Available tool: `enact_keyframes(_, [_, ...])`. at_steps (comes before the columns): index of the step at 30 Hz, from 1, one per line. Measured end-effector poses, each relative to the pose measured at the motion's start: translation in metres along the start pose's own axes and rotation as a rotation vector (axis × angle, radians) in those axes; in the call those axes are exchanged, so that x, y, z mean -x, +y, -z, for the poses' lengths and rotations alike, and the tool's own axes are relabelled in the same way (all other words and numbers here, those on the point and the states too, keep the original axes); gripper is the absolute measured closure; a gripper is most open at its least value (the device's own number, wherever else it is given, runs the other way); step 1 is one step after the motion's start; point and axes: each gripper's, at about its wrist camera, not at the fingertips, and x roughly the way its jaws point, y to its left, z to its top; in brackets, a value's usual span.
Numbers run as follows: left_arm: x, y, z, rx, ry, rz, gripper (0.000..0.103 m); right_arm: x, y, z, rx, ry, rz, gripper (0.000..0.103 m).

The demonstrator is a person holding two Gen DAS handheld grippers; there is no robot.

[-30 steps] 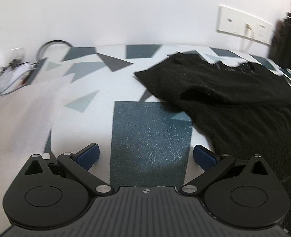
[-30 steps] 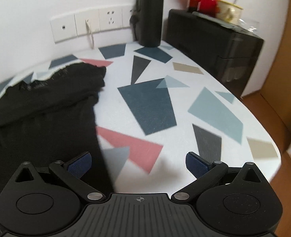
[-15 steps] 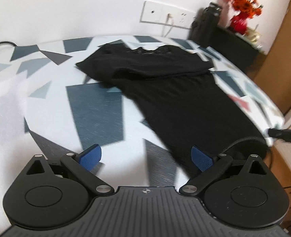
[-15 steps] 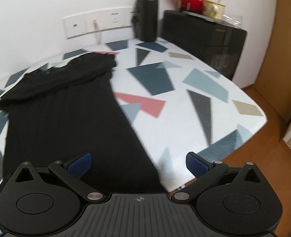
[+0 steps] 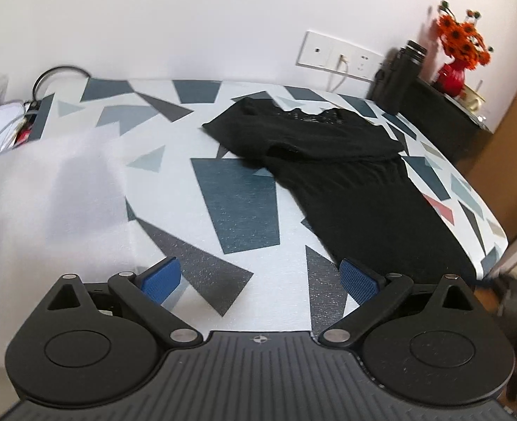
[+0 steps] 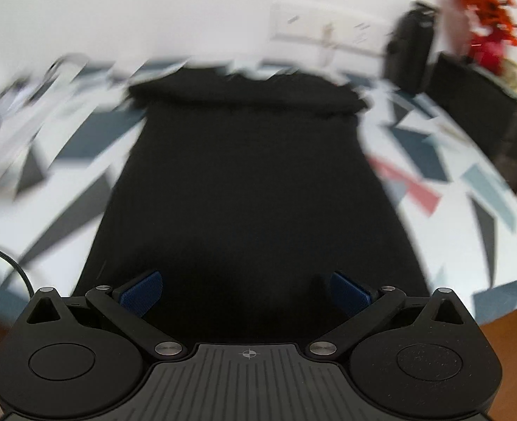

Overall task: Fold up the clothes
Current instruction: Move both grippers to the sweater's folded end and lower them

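Jaws of both the left gripper point(image 5: 260, 279) and the right gripper point(image 6: 246, 291) stand wide apart, with nothing held. A black garment point(image 5: 349, 179) lies flat on the patterned desk point(image 5: 237, 203), its top part already folded over into a thicker band on the side toward the wall socket point(image 5: 339, 56). It looks light, soft and limp, likely to sag and drag, so the hem corners farthest from the socket seem the best hold. Beside the socket stand a dark bottle point(image 5: 398, 73) and a red vase of flowers point(image 5: 458, 52), well apart from the garment. White fabric point(image 5: 48, 196) covers the desk's far-left part, also clear of the garment.
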Motion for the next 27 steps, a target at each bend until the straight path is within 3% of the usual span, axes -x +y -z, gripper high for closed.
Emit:
enact_keyframes(4, [-0.01,-0.009,0.001,0.031,0.029,0.063,0.006,0.02,-0.02,0.013,-0.036,-0.005,0.02,0.001])
enact_keyframes(6, [-0.023,-0.023,0.003,0.02,0.06,0.101,0.019,0.027,-0.046,0.016,-0.114,-0.02,0.039,0.003])
enact_keyframes(8, [-0.039,-0.041,0.007,0.006,0.106,0.156,0.024,0.027,-0.079,0.017,-0.184,-0.01,0.041,0.021])
enact_keyframes(13, [-0.07,-0.077,0.024,-0.013,0.234,0.234,0.031,0.016,-0.131,0.018,-0.189,0.011,0.037,0.039])
enact_keyframes(16, [-0.079,-0.091,0.035,-0.023,0.28,0.231,0.032,0.008,-0.143,0.017,-0.142,0.019,-0.019,0.049])
enact_keyframes(18, [-0.08,-0.097,0.035,-0.028,0.275,0.207,0.032,-0.002,-0.146,0.014,-0.117,0.049,-0.068,0.064])
enact_keyframes(19, [-0.08,-0.099,0.034,-0.019,0.283,0.204,0.033,-0.004,-0.147,0.013,-0.107,0.056,-0.09,0.067])
enact_keyframes(20, [-0.081,-0.1,0.033,-0.01,0.292,0.202,0.039,-0.004,-0.149,0.01,-0.099,0.056,-0.112,0.072])
enact_keyframes(21, [-0.083,-0.102,0.033,0.001,0.304,0.205,0.056,-0.004,-0.15,0.007,-0.091,0.06,-0.142,0.082])
enact_keyframes(22, [-0.084,-0.103,0.033,0.012,0.316,0.208,0.064,-0.003,-0.151,0.004,-0.083,0.063,-0.173,0.097])
enact_keyframes(24, [-0.087,-0.104,0.034,0.034,0.319,0.19,0.09,0.001,-0.155,-0.002,-0.076,0.052,-0.226,0.097])
enact_keyframes(27, [-0.087,-0.106,0.027,0.079,0.303,0.187,0.094,0.008,-0.165,-0.016,-0.086,0.009,-0.311,0.097])
